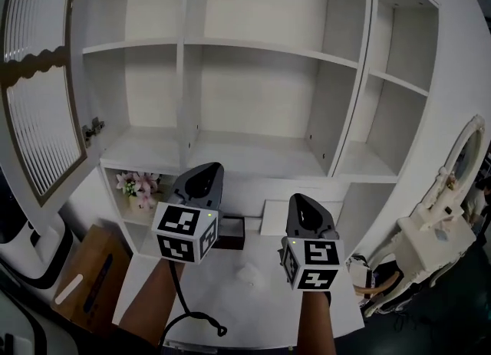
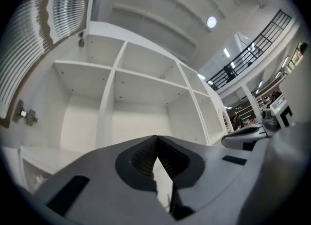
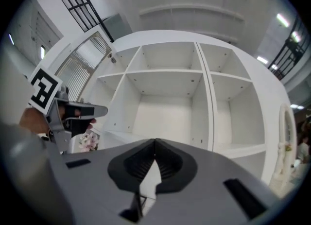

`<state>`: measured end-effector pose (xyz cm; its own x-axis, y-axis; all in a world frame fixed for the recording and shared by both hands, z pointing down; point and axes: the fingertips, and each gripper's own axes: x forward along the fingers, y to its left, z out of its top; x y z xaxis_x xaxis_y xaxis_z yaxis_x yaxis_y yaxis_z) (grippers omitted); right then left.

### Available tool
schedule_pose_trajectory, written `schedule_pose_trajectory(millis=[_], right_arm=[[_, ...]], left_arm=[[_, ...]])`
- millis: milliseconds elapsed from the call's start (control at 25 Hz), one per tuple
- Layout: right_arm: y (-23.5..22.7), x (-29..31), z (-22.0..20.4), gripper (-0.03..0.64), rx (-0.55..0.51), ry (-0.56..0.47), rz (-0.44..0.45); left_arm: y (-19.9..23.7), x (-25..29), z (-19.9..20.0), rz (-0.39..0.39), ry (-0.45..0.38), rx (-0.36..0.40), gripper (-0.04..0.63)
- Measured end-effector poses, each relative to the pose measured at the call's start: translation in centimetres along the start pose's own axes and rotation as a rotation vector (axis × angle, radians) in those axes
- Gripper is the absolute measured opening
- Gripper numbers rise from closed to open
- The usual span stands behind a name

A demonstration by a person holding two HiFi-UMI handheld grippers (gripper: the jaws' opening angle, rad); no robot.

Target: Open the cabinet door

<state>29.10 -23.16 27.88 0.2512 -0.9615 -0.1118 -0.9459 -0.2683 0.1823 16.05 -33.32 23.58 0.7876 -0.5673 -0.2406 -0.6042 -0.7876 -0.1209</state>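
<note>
The white cabinet point(image 1: 253, 93) stands with its bare shelves showing. Its left door point(image 1: 42, 77), brown-framed with ribbed glass, is swung wide open at the left; it also shows in the left gripper view point(image 2: 29, 49) and the right gripper view point(image 3: 80, 68). At the far right hangs another open white door point(image 1: 460, 169) with an arched window. My left gripper point(image 1: 202, 179) point(image 2: 156, 139) is shut and holds nothing, low in front of the bottom shelf. Beside it, my right gripper point(image 1: 307, 209) point(image 3: 155, 141) is also shut and holds nothing. Neither touches a door.
Pink flowers point(image 1: 136, 186) sit in a low compartment at the left. A small dark box point(image 1: 230, 231) rests on the white counter point(image 1: 253, 292). A cardboard box point(image 1: 92, 284) stands on the floor to the left. Metal hinges point(image 1: 92, 127) stick out from the cabinet's left side.
</note>
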Motion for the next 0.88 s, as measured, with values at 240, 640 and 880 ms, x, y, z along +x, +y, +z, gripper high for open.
schedule_pose_trajectory(millis=[240,640,880], right_arm=[[4.4,-0.4,-4.4,0.02,0.059,0.043,0.065],[10.3,-0.1,-9.0,0.02,0.074,0.102,0.17],[11.1,-0.2,-8.4,0.02,0.073,0.087,0.186]], left_arm=[[0.6,-4.9,-7.9,0.083,0.133,-0.022,0.009],[3.8,-10.4,-14.2,0.194,0.249,-0.039,0.009],[3.5,-10.7,-13.3,0.185,0.229,-0.024,0.009]])
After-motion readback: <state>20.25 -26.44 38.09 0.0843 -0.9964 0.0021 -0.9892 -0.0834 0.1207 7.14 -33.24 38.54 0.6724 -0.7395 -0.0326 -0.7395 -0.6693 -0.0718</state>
